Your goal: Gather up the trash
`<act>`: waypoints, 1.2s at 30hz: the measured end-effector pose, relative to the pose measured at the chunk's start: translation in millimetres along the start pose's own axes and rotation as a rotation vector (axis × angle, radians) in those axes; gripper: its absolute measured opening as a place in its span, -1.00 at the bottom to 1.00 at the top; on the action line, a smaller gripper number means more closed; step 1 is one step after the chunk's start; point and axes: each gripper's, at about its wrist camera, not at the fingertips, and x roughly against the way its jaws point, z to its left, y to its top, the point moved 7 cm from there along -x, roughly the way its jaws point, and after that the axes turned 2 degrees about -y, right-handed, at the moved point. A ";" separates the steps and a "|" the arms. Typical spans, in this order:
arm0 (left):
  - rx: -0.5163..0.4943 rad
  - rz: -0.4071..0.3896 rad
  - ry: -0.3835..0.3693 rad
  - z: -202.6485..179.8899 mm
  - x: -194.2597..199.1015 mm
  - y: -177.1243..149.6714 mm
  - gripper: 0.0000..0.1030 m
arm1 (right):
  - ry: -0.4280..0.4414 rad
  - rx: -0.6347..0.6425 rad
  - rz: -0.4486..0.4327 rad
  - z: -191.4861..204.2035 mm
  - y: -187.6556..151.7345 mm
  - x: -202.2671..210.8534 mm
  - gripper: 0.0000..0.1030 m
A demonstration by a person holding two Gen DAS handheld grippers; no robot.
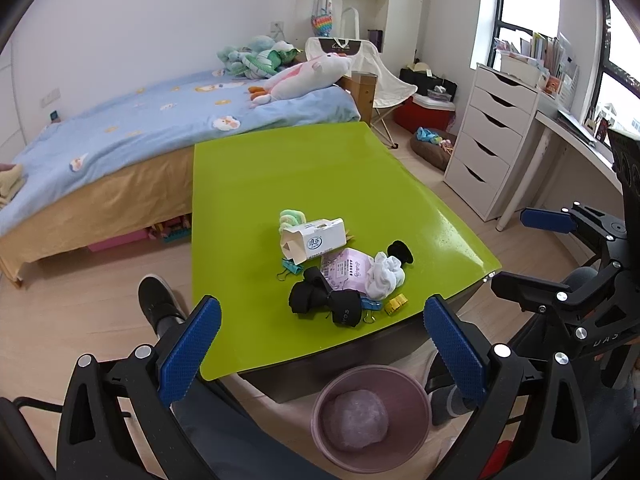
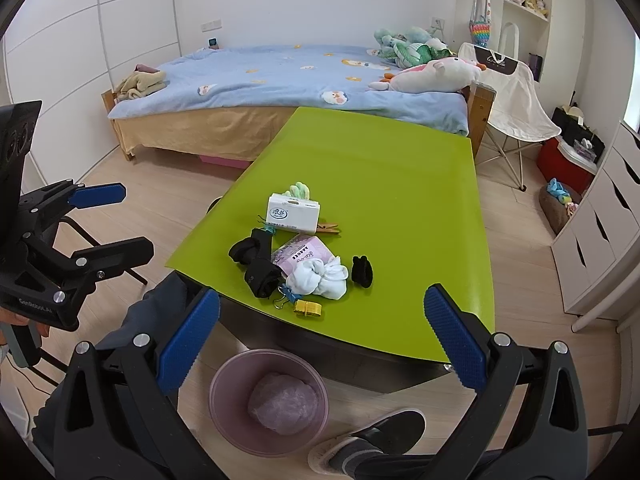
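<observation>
Jaws of the left gripper (image 1: 322, 344) and the right gripper (image 2: 320, 336) both stand spread wide with nothing between them. At the bottom centre of each view a pink bin (image 1: 416, 400) sits on the floor just below the green table (image 1: 280, 168). Mid-frame on that table lies the clutter: a white carton (image 1: 314, 240), a pink packet (image 1: 346, 270), black socks (image 1: 320, 300), white socks (image 1: 385, 276), binder clips (image 1: 372, 306) and a clothespin (image 2: 328, 227). Across the top stretches a blue bed (image 2: 280, 76).
</observation>
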 end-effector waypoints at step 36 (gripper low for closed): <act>0.011 0.013 -0.023 0.5 -5.4 -2.5 0.89 | 0.021 -0.012 0.024 -1.6 -6.9 -9.0 0.94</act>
